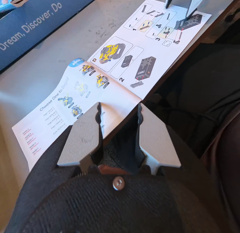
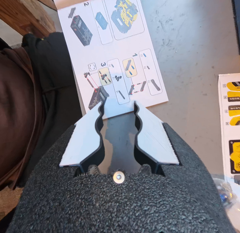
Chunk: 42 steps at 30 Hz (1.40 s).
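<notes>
both tools (image 1: 118, 104) (image 2: 118, 103) gape empty over the open booklet's (image 1: 129, 70) opposite edges.

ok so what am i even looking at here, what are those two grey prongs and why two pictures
Each picture comes from a camera mounted on a hand-held gripper, looking forward along its two fingers. The prongs are those fingers. The left gripper is open over the near edge of an open instruction booklet lying on a grey table. The right gripper is also open, its tips at the booklet's other end. Neither holds anything. A dark blue box lies beyond, and a sticker sheet with yellow shapes sits to the right.
</notes>
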Tool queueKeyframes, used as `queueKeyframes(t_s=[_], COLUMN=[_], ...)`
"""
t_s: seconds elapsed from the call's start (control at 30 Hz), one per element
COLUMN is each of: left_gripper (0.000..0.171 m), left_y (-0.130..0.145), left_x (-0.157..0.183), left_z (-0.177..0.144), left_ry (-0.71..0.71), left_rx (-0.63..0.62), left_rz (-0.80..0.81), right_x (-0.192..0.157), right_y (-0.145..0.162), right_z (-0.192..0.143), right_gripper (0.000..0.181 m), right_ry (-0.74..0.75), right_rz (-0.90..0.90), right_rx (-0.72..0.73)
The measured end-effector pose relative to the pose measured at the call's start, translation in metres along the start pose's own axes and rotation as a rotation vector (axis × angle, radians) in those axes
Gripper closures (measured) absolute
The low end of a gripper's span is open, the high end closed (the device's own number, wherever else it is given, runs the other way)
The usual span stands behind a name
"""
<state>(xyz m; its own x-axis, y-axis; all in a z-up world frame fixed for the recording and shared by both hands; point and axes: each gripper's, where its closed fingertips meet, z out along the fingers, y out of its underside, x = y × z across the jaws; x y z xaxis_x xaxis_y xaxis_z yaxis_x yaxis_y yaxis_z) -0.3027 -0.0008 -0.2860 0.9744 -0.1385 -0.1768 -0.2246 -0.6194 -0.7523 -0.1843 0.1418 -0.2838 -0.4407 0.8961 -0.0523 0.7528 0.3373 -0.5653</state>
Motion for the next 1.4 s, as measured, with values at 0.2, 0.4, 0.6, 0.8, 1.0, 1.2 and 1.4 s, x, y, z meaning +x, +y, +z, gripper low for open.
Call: queueKeyframes(t_s=[0.2,0.4,0.6,0.8,1.0,1.2,1.4], left_gripper=[0.112,0.109,0.111,0.115,0.119,0.118,0.116], left_y=[0.001,0.000,-0.010,-0.037,-0.032,-0.028,-0.032], left_x=[-0.003,-0.005,-0.004,0.018,0.037,0.048,0.047], left_z=[0.000,0.000,-0.008,-0.025,-0.014,-0.002,-0.001], left_ry=[0.018,0.020,0.007,0.087,0.099,0.119,0.139], left_rx=[0.023,0.031,0.109,0.272,0.282,0.254,0.240], left_rz=[-0.036,-0.043,-0.056,-0.039,0.077,0.130,0.094], right_x=[0.000,-0.005,-0.003,0.018,0.018,0.004,-0.011], right_y=[0.000,0.000,-0.009,-0.032,-0.028,-0.019,-0.023], right_z=[-0.009,0.003,0.000,-0.020,-0.022,-0.018,0.003], right_gripper=[0.120,0.112,0.113,0.114,0.115,0.103,0.098], right_ry=[-0.015,-0.006,-0.009,0.086,0.058,0.033,-0.005], right_rz=[0.008,-0.041,-0.022,0.012,0.044,-0.021,-0.081], right_rx=[0.052,0.033,0.101,0.276,0.304,0.200,0.086])
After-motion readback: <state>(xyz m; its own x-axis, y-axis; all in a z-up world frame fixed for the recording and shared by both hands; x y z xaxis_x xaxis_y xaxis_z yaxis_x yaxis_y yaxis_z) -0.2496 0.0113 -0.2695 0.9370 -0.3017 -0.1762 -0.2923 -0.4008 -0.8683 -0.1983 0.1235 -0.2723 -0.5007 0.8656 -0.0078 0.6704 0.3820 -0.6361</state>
